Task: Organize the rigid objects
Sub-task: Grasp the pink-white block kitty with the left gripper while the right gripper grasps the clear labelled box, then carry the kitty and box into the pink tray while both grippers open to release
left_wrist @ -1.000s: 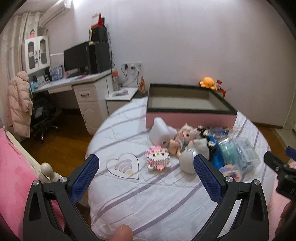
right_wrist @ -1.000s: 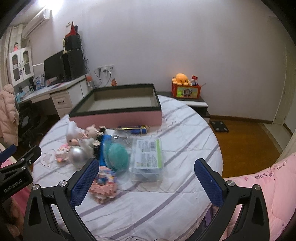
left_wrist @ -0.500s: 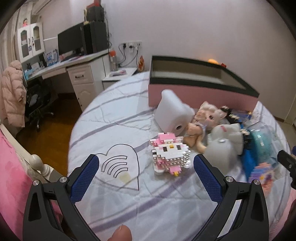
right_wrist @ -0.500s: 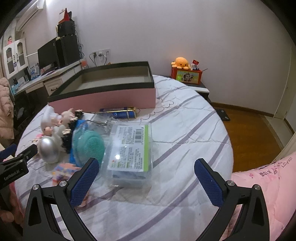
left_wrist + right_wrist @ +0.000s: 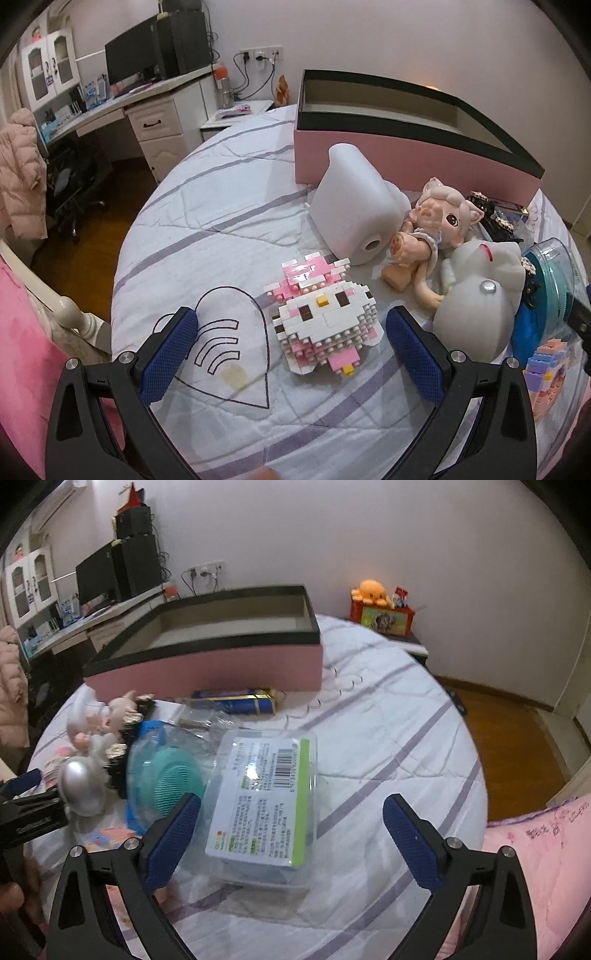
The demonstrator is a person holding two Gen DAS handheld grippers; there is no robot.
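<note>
block kitten point(image 5: 325, 325) lies between the left tool's point(image 5: 291, 354) open jaws.

A quilted cloth bedspread point(image 5: 221, 229) is lying matt and stitched. The studded plastic brick toy point(image 5: 325, 321) is looking glossy, the grey cat figure point(image 5: 480, 295) smooth. A clear plastic box point(image 5: 266, 794) is gleaming under its paper label. The pink box point(image 5: 221, 664) is looking matt.

Beside the pink, black-rimmed box point(image 5: 388, 155) lay a pink-and-white block figure point(image 5: 325, 325); the bedspread point(image 5: 221, 229) was white with lilac stripes.
</note>
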